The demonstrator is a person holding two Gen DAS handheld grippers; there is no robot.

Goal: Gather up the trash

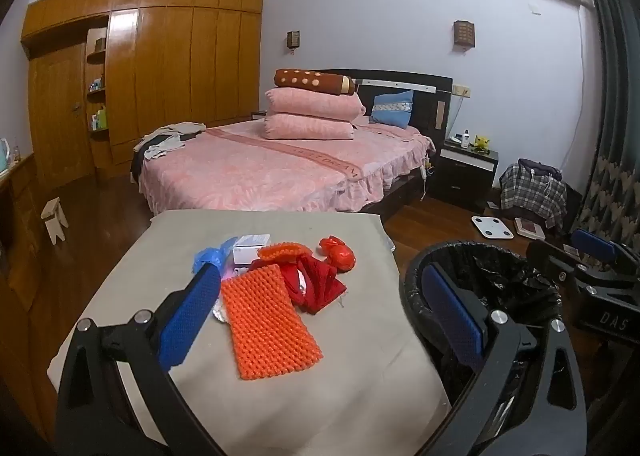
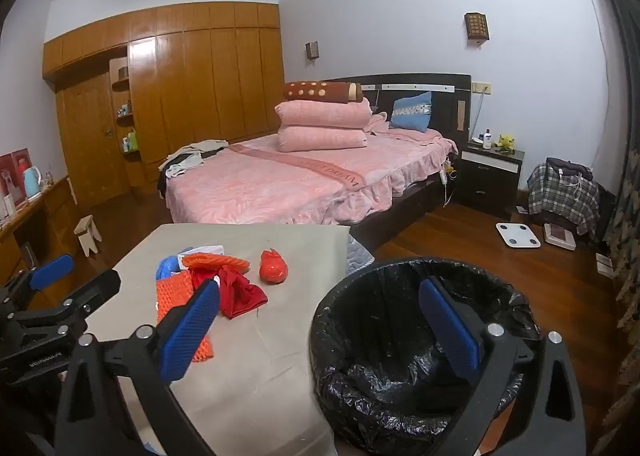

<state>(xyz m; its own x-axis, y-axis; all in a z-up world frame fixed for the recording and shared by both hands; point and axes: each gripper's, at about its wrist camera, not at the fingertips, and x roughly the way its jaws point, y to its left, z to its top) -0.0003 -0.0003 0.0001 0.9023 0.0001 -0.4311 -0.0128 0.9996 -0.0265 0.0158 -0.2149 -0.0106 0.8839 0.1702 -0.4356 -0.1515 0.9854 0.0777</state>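
We hold left gripper [image 1: 320,312] jaws wide apart, empty, above trash [image 1: 268,320]; right gripper [image 2: 320,320] likewise wide, empty, over bin [image 2: 404,376].

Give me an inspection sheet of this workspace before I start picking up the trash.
Surface: beige-covered table, flat.
Job's things: orange foam net, red cloth, red plastic bag, blue plastic bag, small white box; black-lined trash bin beside the table, looks empty.
Clutter: nothing seen beyond the trash pile.
Grippers: left gripper open, empty; right gripper open, empty.
Cables: white cord at the bedside.
Surroundings: bed, wardrobe, white scale.
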